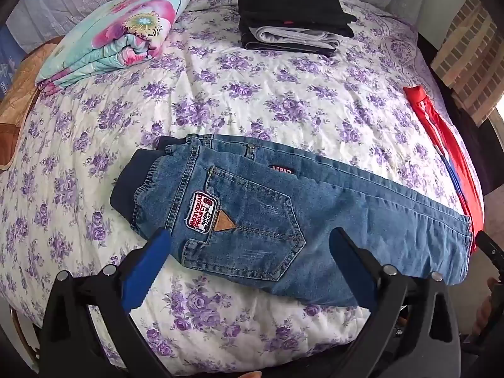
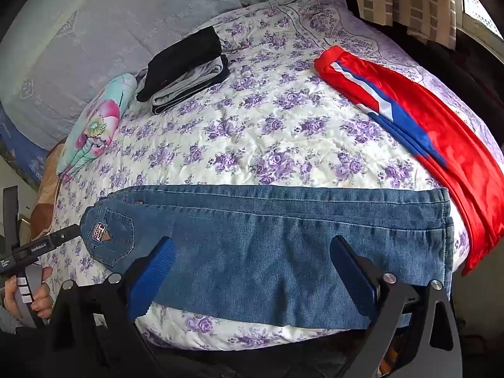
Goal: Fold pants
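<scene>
Just beyond both pairs of wide-spread, empty fingers, the jeans lie on the bed, legs already stacked lengthwise; left gripper near the waist, right gripper mid-leg. Crosswise folds remain.

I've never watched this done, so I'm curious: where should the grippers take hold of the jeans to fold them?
Probably at the two ends. The jeans lie flat, legs stacked, lengthwise across the bed. The right gripper, open, could pinch the hem from the near edge; the left gripper, also open, the waistband. Both ends are thin, flat edges.
</scene>
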Demonstrator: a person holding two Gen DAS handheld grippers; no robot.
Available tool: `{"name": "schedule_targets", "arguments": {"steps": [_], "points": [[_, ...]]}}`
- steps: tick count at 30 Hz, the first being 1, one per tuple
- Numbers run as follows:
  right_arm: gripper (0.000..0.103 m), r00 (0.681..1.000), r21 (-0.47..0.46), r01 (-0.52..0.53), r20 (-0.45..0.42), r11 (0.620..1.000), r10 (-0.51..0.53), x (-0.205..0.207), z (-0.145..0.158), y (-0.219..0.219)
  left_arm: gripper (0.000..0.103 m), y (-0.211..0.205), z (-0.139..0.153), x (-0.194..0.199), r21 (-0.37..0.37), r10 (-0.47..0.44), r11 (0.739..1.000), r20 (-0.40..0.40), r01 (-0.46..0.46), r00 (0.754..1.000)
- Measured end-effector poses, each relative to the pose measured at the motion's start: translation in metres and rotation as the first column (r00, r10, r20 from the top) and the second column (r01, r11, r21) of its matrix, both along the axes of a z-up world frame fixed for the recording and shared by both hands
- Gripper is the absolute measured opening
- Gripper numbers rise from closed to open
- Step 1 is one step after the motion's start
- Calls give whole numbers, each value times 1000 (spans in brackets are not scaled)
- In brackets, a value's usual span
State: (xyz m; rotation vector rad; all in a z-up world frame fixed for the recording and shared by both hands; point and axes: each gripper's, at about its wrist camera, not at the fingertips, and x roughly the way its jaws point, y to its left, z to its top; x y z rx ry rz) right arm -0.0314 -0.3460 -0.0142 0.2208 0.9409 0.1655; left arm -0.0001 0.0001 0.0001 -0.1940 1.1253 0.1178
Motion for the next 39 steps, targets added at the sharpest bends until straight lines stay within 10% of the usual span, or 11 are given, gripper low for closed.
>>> {"name": "schedule_targets", "arguments": {"steps": [39], "points": [[99, 998, 2, -63, -28, 998, 63, 31, 0, 4, 98, 2, -3, 8, 51, 15, 999, -15, -14, 1000]]}}
